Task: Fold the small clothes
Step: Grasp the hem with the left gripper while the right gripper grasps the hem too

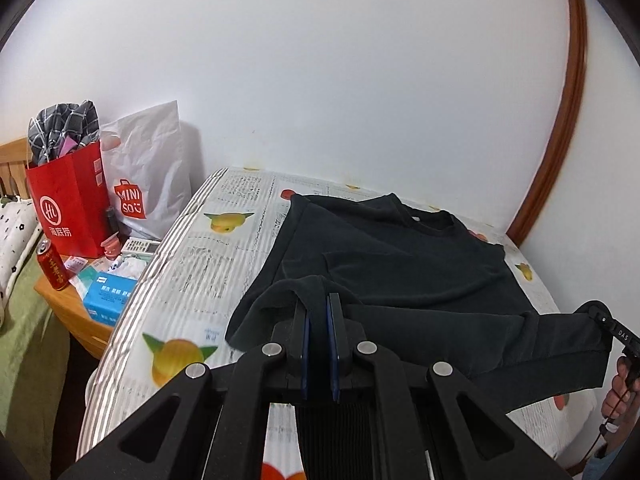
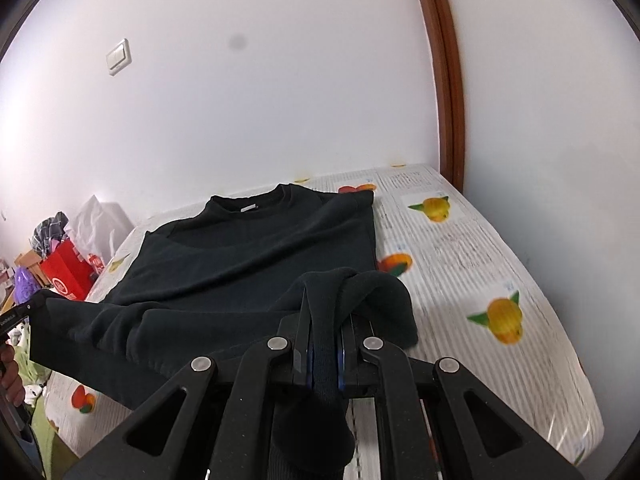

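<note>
Sweater hem — both claws clamped

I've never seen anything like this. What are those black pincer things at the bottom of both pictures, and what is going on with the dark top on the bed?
There is no robot here. A person holds a two-finger clamp in each hand, and a small wide-angle camera on each clamp looks forward along its fingers. That is why the room looks curved.

One picture is from the left gripper, the other from the right gripper. Each also shows the other clamp at its edge, with part of a hand.

On the fruit-print bedcover lies a dark sweatshirt, collar toward the wall. Both clamps are shut on its near edge and hold that edge above the bed, stretched between them, while the rest lies flat. This looks like a fold in the making.

Beside the bed, a small table holds a red bag, a white bag and a red can.
</note>
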{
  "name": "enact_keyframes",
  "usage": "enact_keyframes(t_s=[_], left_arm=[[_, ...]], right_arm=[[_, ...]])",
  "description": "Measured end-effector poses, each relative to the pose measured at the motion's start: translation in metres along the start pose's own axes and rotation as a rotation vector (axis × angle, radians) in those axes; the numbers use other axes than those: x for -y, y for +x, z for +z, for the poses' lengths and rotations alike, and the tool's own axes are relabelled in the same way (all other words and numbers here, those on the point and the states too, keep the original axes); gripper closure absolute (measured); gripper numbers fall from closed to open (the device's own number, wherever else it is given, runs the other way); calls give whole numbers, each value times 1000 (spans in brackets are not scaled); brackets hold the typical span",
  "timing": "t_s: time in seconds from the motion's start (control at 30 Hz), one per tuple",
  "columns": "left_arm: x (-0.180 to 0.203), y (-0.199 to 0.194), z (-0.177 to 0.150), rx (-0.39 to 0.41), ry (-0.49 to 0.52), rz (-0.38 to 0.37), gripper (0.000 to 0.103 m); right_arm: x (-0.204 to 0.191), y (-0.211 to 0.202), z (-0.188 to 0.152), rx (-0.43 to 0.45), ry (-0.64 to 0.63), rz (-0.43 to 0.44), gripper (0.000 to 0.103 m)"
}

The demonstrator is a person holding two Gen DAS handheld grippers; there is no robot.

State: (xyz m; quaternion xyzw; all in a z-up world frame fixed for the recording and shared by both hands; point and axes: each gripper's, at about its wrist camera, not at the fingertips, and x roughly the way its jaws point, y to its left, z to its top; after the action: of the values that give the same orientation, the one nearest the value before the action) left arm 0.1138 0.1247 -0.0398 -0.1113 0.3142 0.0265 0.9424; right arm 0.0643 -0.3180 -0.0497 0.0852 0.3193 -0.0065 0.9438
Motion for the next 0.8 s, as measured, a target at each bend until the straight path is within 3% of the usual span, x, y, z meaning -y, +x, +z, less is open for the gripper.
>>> enact_keyframes(t_s=[0.17,0.43,0.57,0.8], left_arm=[[12,18,10,0,42,28,95],[12,57,31,-23,12,15,95],[8,90,39,-59,-10,2,95],[3,145,36,-122,-3,55,95]], right_arm=[[-2,28,18,-32,1,-13,96],[5,75,40,-66,47,16,96],[9,99,48,-82,60,26,95],[16,156,45,-142,59,10,95]])
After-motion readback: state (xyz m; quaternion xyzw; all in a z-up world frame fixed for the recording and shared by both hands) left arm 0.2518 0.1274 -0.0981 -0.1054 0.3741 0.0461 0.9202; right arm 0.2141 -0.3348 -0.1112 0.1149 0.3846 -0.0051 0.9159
